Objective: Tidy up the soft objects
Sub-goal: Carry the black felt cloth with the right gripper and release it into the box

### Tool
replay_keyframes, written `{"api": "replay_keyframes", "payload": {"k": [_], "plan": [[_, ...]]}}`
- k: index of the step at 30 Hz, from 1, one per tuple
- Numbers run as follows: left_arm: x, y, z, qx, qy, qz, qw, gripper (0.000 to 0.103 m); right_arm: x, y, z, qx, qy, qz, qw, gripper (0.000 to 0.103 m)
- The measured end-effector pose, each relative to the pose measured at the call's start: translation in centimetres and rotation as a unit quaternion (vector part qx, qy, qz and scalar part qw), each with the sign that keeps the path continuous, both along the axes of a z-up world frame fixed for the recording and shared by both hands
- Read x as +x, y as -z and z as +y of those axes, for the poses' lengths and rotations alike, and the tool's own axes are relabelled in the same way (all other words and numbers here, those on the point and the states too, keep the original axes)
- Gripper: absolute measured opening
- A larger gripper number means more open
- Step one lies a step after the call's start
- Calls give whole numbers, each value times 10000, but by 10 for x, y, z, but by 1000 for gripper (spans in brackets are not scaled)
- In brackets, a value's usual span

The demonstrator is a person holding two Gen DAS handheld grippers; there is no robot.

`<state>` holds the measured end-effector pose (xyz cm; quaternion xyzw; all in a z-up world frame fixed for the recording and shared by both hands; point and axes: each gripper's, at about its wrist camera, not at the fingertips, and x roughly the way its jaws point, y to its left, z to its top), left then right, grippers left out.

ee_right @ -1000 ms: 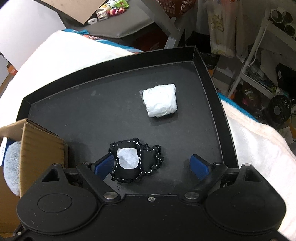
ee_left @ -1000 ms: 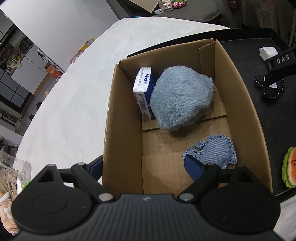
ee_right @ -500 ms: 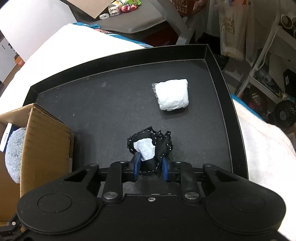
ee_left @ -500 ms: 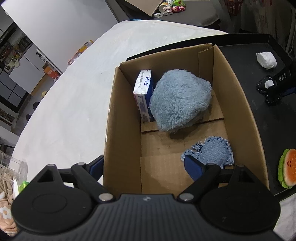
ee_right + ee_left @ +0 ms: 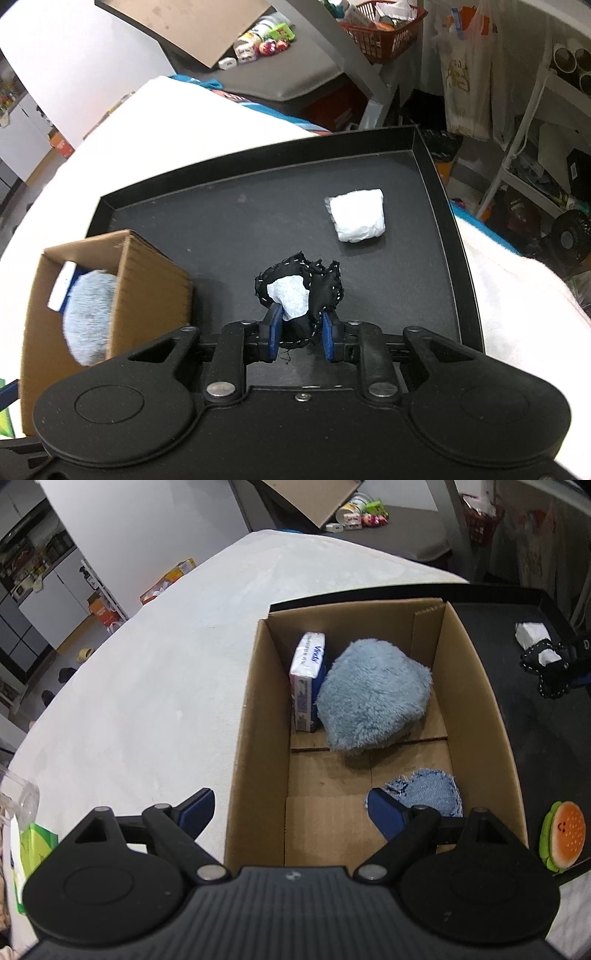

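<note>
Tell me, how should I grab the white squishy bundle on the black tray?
Probably from straight above, pinching the white bundle across its narrower left-to-right sides. It lies flat and roughly square on the black tray with open space all round it, so nothing blocks the fingers. The right hand-held gripper is busy, shut on the black fabric piece.

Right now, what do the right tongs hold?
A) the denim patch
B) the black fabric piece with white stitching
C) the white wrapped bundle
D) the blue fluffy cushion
B: the right tongs are shut on the black fabric piece, lifted above the black tray.
</note>
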<state>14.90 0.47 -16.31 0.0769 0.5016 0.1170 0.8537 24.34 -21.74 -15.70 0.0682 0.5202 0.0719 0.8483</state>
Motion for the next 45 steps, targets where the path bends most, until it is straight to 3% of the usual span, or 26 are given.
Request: {"api": "replay_keyframes", "payload": {"k": [10,22,34,39,45], "plan": [[-6,-12,20,-599,-131,-120,9980,89,-15,-32,8,157,-143,-307,9993,22],[-24,-23,51,-864,-32,-360,9956,85,-34,-67,39,330,-525,-678,9958,23],[-25,-15,64,-1304,-122,-418,9905,49,-45,-75,78,646,-1043,-638,9904,23],[-24,-10,64,-1320,-70,-364,9906,28,-48,-72,94,606,-1189,-614,9892,23],[-22,-5,68,-1436,-55,-306,9891,19,-51,-69,115,581,-1401,-586,9867,24]]}}
